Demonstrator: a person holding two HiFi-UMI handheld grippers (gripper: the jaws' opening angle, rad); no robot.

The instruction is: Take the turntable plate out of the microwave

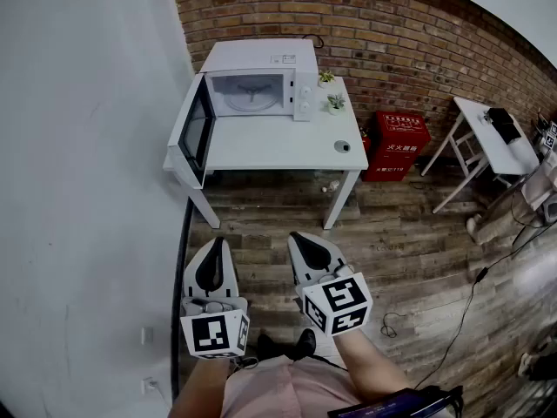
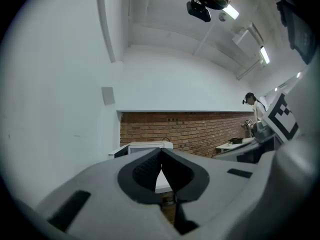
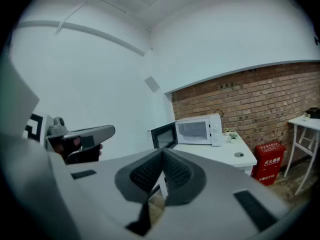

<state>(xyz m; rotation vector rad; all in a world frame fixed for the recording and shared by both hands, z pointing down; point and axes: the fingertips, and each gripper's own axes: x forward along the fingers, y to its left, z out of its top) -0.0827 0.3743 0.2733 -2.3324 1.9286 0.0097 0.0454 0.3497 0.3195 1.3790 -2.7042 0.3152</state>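
Observation:
A white microwave [image 1: 258, 81] stands at the back of a white table [image 1: 278, 146] against the brick wall, its door [image 1: 196, 131] swung wide open to the left. Inside lies the round turntable plate [image 1: 250, 97]. The microwave [image 3: 199, 129] also shows in the right gripper view, and part of its top [image 2: 145, 146] in the left gripper view. My left gripper [image 1: 211, 244] and right gripper [image 1: 298, 237] are both shut and empty, held side by side over the wooden floor, well short of the table.
Two small potted plants [image 1: 332, 91] and a round dark disc [image 1: 343, 146] sit on the table's right side. A red box [image 1: 396, 145] stands on the floor to the right, then a white folding table [image 1: 493, 136]. A cable [image 1: 461, 320] runs across the floor.

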